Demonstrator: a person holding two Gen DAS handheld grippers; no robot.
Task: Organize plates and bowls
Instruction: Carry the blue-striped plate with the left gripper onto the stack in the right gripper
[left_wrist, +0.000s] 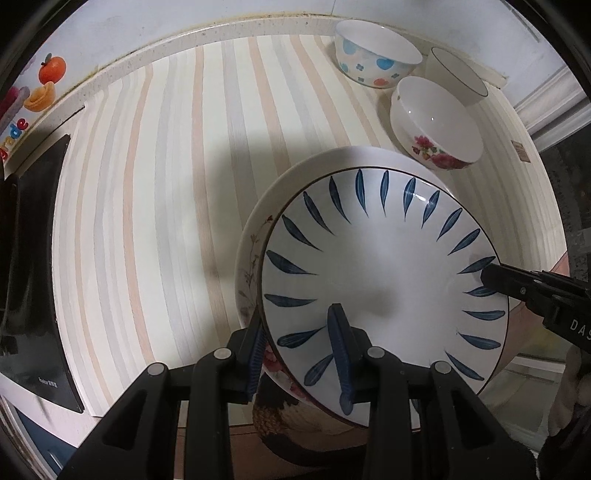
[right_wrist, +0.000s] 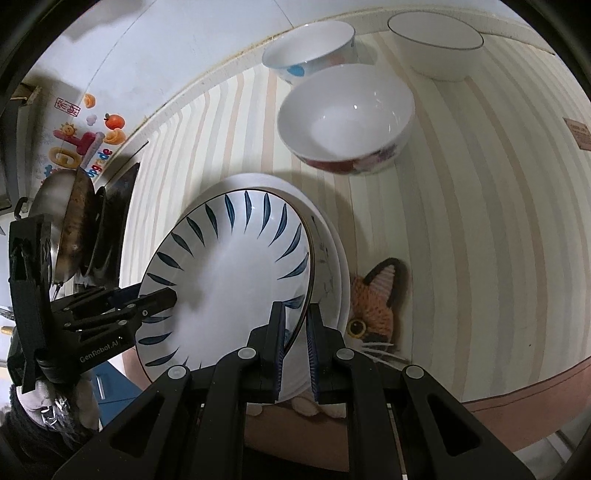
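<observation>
A blue-leaf plate (left_wrist: 384, 273) lies on top of a white floral plate (left_wrist: 255, 251) near the counter's front edge. My left gripper (left_wrist: 299, 354) is shut on the stacked plates' near rim, one finger on top, one below. My right gripper (right_wrist: 297, 347) is shut on the opposite rim of the stacked plates (right_wrist: 236, 273); it also shows in the left wrist view (left_wrist: 495, 277). The left gripper shows in the right wrist view (right_wrist: 162, 299). Three bowls stand behind: a blue-dotted one (left_wrist: 376, 51), a rose one (left_wrist: 436, 122) and a plain white one (left_wrist: 458, 74).
The striped counter mat (left_wrist: 166, 184) spreads to the left. A black cooktop (left_wrist: 33, 258) lies at the far left, with a pan (right_wrist: 74, 221) on it. A cat-face mat (right_wrist: 376, 295) lies by the plates. The wall runs behind the bowls.
</observation>
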